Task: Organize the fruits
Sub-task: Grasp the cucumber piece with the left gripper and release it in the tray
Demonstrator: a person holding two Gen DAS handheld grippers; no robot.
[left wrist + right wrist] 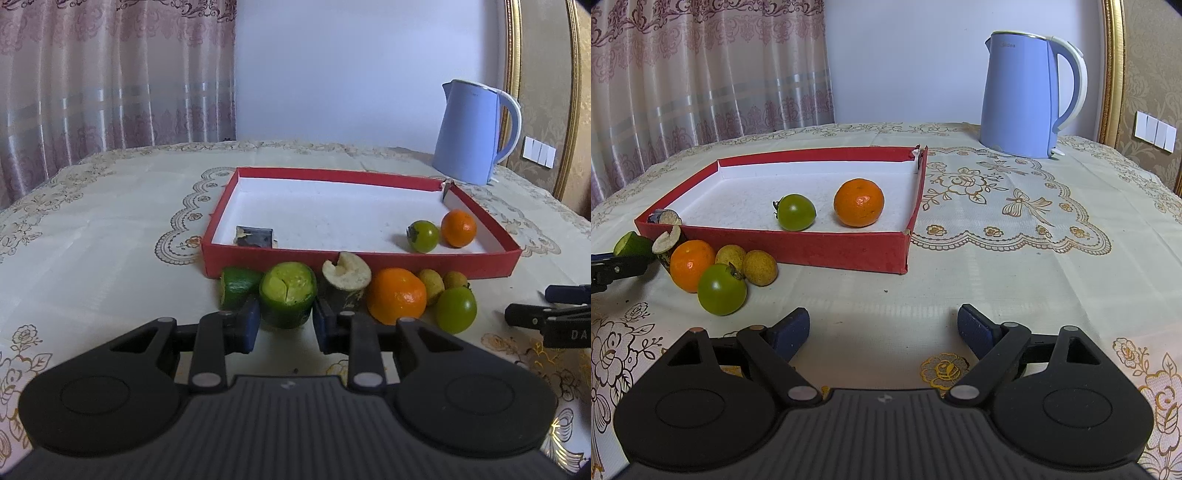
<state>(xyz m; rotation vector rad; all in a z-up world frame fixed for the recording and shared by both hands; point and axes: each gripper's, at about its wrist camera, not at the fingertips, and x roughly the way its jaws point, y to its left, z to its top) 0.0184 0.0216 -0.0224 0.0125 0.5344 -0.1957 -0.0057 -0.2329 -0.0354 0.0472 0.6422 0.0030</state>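
Left wrist view, lower centre: your left gripper [286, 325] is clamped on the cut green fruit [288, 295] before the red box [369, 264], and squeezing could crush it, while your right gripper [882, 332] gapes empty.

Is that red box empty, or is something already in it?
Not empty. The red box holds a green tomato, an orange and a small dark piece in one corner; most of its white floor is bare.

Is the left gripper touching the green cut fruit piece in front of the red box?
Touching. In the left wrist view the left gripper has both blue pads against the sides of the green cut piece.
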